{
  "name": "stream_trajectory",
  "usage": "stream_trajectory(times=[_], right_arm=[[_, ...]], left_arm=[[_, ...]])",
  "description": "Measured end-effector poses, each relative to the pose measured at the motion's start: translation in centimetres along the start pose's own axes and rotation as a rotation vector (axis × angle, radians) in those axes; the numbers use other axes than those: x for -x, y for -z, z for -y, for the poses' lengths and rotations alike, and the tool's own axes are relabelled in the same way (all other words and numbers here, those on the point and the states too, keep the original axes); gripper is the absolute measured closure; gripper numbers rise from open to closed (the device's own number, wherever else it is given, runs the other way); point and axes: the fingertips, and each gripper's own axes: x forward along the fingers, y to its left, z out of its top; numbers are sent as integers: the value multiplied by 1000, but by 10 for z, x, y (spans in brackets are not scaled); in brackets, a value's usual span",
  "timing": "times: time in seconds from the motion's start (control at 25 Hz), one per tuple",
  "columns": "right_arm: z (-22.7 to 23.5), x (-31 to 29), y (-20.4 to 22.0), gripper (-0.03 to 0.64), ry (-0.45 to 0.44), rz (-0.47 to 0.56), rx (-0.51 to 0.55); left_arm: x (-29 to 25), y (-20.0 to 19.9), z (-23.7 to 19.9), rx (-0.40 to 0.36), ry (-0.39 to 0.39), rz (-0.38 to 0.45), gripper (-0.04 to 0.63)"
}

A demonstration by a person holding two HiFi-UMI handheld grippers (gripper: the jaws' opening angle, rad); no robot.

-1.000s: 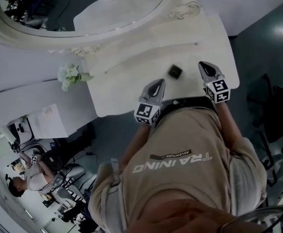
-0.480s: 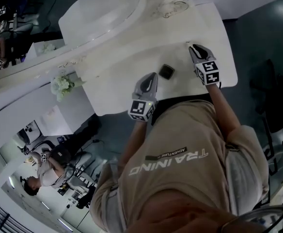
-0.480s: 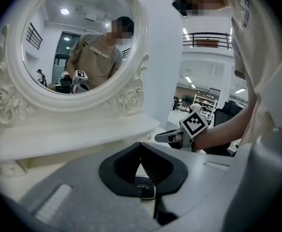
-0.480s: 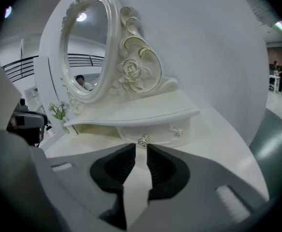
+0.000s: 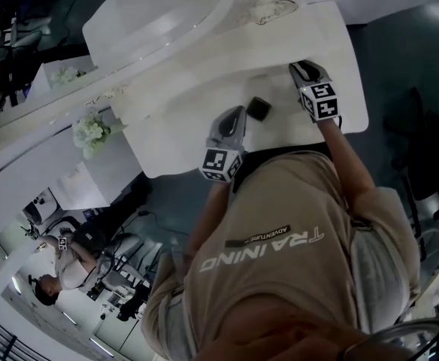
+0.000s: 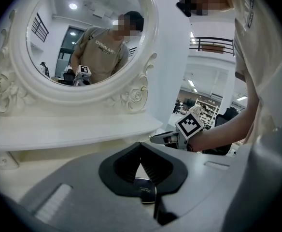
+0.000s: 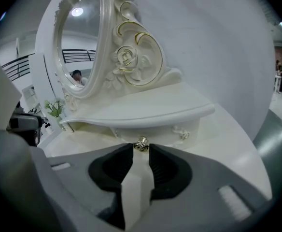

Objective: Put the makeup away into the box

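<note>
A small black makeup compact (image 5: pixel 258 109) lies on the white dressing table (image 5: pixel 182 138). My left gripper (image 5: pixel 234 119) hovers just left of it, apart from it. In the left gripper view the jaws (image 6: pixel 141 162) meet at their tips, and the compact (image 6: pixel 145 191) shows beneath them on the tabletop. My right gripper (image 5: pixel 302 70) reaches toward the low drawer under the mirror shelf. Its jaws (image 7: pixel 141 151) have just been opening and stand slightly apart, with the drawer's small gold knob (image 7: pixel 141 144) right at their tips; I see no squeeze on it.
An oval mirror (image 6: pixel 88 37) in a carved white frame stands on a raised shelf (image 7: pixel 141 112) at the back of the table. A second knob (image 7: pixel 183 134) sits further right. White flowers (image 5: pixel 90 132) stand at the table's left end. The right table edge (image 5: pixel 358 104) is close.
The right gripper has moved forward across the table toward the mirror base. The left gripper has edged forward, closer to the compact, which has stayed in place.
</note>
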Motion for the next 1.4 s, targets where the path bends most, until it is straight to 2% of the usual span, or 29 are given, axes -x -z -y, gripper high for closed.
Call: stream_trajectory(times=[0.32, 0.48, 0.68, 0.92, 1.16, 1.4], right_arm=[[8, -7, 11, 503, 126, -20, -49], [8, -17, 4, 520, 172, -25, -34], [2, -16, 9, 520, 192, -45, -50], [-5, -14, 20, 520, 227, -100, -62], [-9, -8, 26, 520, 238, -99, -55], [-13, 3, 38, 520, 237, -119, -43]], left_arm=[[1, 25, -11, -22, 83, 35, 597], [2, 24, -37, -2, 80, 54, 597], [22, 22, -46, 17, 76, 84, 597], [49, 13, -77, 72, 0, 151, 597], [69, 10, -93, 47, -26, 177, 597], [91, 20, -102, 112, -105, 206, 597]])
